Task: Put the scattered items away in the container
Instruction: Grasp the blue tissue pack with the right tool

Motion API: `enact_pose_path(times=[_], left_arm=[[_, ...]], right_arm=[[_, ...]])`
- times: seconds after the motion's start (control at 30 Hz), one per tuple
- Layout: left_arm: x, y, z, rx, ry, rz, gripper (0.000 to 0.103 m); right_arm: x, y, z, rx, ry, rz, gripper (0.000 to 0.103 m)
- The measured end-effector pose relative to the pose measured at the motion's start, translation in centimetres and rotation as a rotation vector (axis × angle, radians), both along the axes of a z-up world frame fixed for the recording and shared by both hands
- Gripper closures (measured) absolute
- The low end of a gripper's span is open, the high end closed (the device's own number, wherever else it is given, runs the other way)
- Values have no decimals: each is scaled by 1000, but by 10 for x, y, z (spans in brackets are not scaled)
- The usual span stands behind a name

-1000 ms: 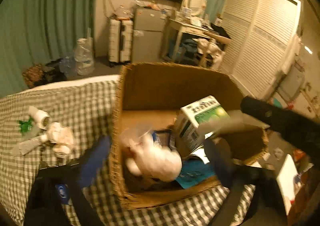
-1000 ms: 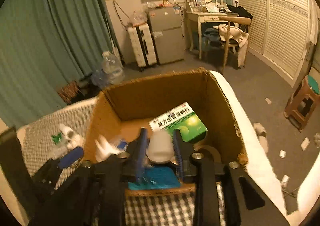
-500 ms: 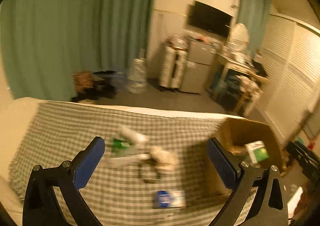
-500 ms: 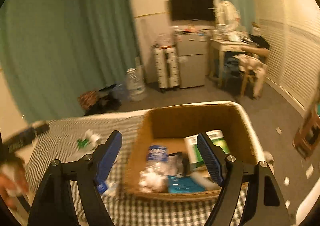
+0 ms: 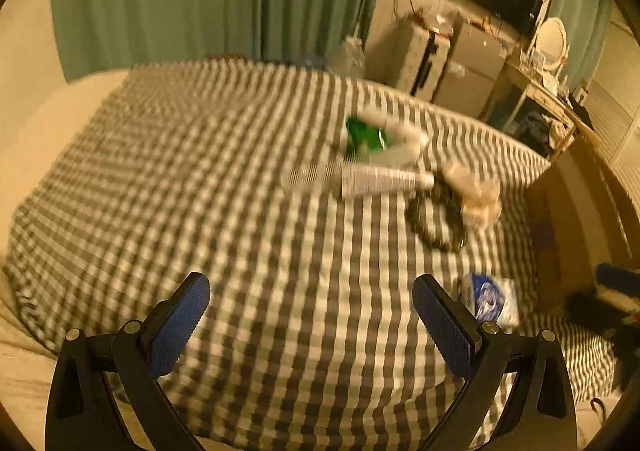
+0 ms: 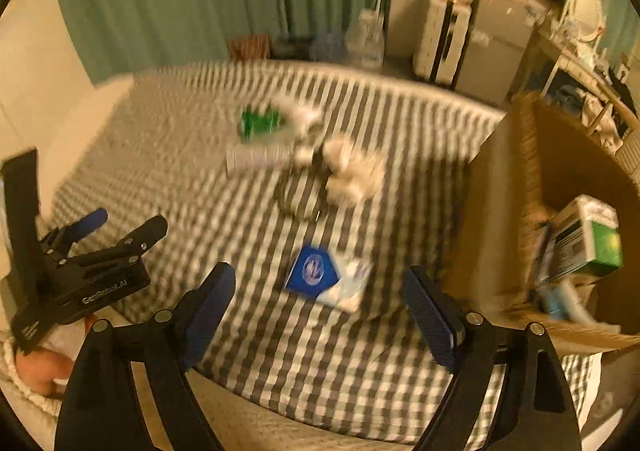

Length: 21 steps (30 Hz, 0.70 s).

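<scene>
Reading "GenRobot.AI" on left gripper point(image 6: 120, 227), jaws spread, empty; right gripper point(image 6: 320, 291) jaws opening, empty, above blue packet point(image 6: 314, 271).

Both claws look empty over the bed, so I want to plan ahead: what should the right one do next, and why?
Probably lower the right claw onto the blue-and-white packet. Its jaws are opening with nothing between them, the packet lies just ahead on the checked cover, and the cardboard box is close by.

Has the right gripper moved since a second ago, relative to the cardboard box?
Yes. The right gripper, then over the cardboard box, now hangs left of it above the checked cloth, jaws opening, empty.
</scene>
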<state>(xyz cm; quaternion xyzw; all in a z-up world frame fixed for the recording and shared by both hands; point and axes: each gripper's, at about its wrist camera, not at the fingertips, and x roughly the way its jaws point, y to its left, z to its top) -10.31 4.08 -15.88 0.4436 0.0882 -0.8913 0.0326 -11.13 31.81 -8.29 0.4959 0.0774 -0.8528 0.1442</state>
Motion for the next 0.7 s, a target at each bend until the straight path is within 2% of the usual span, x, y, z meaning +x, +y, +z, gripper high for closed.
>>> enact_pose_path(times=[0.1, 0.27, 0.43, 0.53, 0.57, 0.7], left_arm=[[0, -3, -7, 30, -14, -3, 0], [-4, 3, -18, 36, -59, -18, 0], [-11, 8, -25, 30, -87, -44, 0], [-14, 10, -26, 27, -90, -53, 0], [-16, 11, -25, 26, -91, -57, 0], [-29, 17, -21, -5, -84, -77, 0]], right_arm=[[-17, -3, -34, 20, -102, -62, 17], [-44, 5, -75, -27, -223, -208, 17], [-52, -1, -99, 15, -283, -212, 17], [-54, 3, -106, 23, -301, -222, 18], [-54, 4, -105, 21, -299, -223, 32], [-54, 12, -95, -1, -252, -216, 33]])
